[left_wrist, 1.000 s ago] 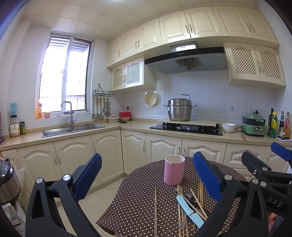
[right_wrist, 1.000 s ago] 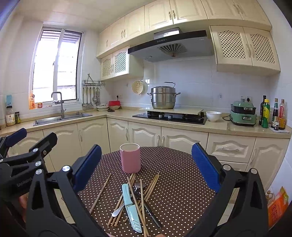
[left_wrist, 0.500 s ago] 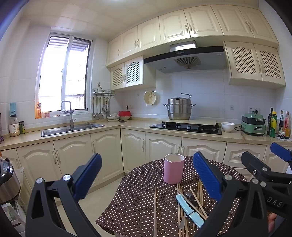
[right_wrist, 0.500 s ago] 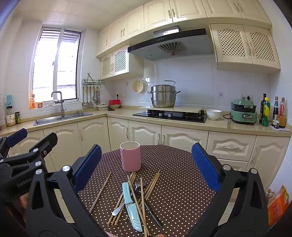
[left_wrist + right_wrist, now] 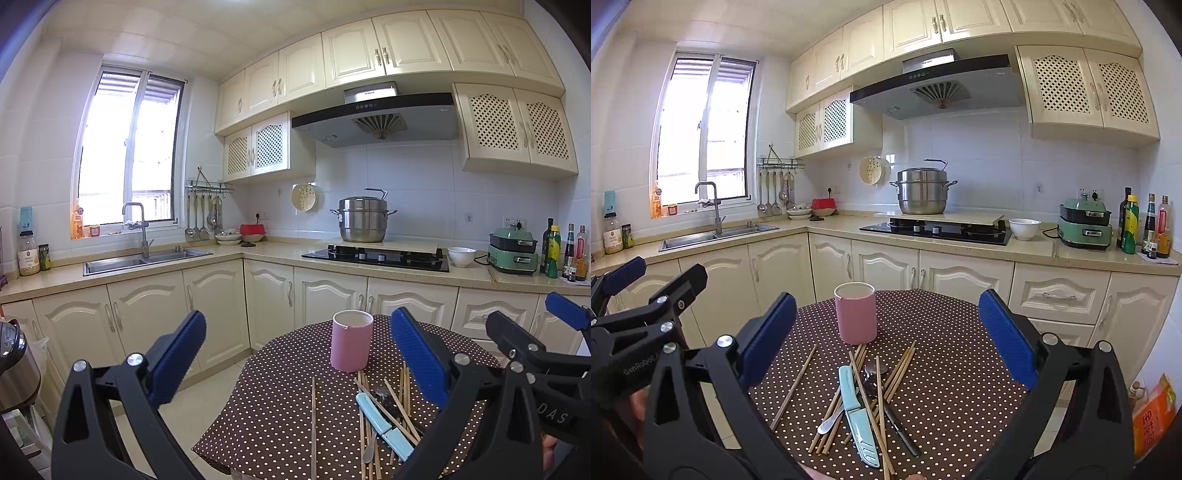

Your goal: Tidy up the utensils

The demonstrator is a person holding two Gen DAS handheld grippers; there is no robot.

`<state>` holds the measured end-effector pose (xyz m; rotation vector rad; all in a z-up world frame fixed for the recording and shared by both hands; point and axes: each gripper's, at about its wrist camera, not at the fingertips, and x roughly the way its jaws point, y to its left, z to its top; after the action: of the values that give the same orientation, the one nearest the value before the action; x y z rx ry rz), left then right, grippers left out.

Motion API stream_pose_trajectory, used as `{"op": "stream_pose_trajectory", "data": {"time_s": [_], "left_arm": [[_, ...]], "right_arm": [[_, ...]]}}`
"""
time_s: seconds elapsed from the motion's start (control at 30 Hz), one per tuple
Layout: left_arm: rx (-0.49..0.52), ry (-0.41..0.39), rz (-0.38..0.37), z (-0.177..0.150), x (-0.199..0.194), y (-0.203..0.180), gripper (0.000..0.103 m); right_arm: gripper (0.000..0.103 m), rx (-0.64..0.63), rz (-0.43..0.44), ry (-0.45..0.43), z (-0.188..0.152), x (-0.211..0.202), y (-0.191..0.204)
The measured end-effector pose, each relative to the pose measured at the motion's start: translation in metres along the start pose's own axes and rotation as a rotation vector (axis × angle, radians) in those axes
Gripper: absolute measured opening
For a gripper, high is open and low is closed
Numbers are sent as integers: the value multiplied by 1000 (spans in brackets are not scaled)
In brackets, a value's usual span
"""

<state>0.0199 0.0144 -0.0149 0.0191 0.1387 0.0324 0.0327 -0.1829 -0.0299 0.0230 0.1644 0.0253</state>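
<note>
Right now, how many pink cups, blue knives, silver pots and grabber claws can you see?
Pink cup: 1
Blue knife: 1
Silver pot: 1
Claws, left gripper and right gripper: 2
Total: 5

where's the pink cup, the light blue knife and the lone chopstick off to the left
pink cup [image 5: 856,317], right wrist view, front wall.
light blue knife [image 5: 854,408], right wrist view, middle of it.
lone chopstick [image 5: 794,387], right wrist view, mid-shaft.

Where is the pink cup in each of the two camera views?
Left wrist view: the pink cup stands right of centre, behind the pile of chopsticks.
Right wrist view: the pink cup stands left of centre, behind the same pile.
Shared landmark: the steel pot on the stove, above the cup in both.
</note>
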Motion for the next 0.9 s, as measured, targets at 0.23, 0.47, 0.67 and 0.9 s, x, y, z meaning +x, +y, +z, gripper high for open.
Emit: {"op": "stream_pose_trajectory", "data": {"time_s": [0.23,0.47,0.67,0.9], "left_arm": [[-3,-1,1,1,0,2,98],[-5,5,-10,2,2,1,98],[0,25,-23,0,10,-3,98],[4,109,-59,-10,38,-10,98]], "right_arm": [[97,2,7,3,4,1,1],[97,3,4,4,3,3,-1],[97,20,5,11,1,9,-10],[97,83,52,99,-11,37,-27]]}}
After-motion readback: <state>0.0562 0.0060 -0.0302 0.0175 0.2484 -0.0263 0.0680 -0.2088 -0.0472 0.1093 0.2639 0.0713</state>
